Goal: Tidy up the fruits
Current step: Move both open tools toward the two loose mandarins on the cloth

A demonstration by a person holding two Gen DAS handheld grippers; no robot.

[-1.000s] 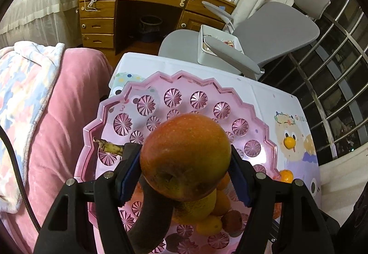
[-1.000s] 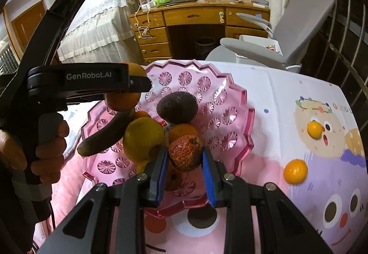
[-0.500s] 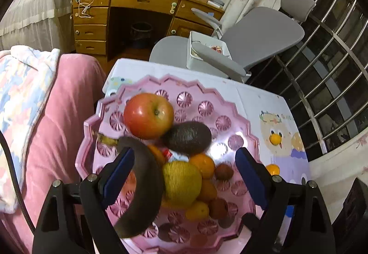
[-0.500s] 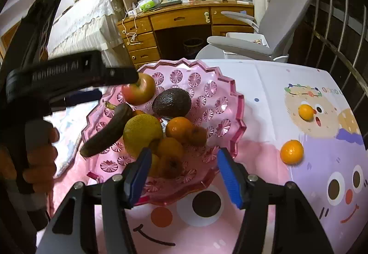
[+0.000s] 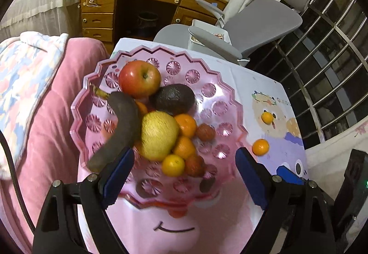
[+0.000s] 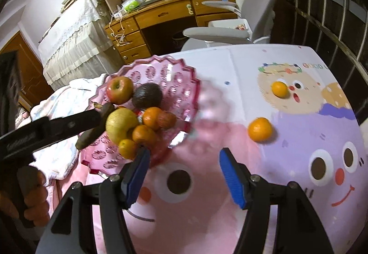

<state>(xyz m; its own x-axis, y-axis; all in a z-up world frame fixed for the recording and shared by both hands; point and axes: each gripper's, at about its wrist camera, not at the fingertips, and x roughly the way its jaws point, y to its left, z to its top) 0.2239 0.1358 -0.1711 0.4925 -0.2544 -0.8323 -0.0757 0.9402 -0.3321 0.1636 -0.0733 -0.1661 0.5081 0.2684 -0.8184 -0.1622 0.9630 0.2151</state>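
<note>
Two grippers stand open and empty: the left gripper wide over the pink bowl, the right gripper having just opened further. A loose orange lies ahead-right of the right jaws, nearer them; another orange lies beyond.

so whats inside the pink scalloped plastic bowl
The pink scalloped plastic bowl holds a red apple, dark avocado, blackened banana, yellow-green pear, several oranges and small reddish fruits. Anything beneath the pile is covered.
</note>
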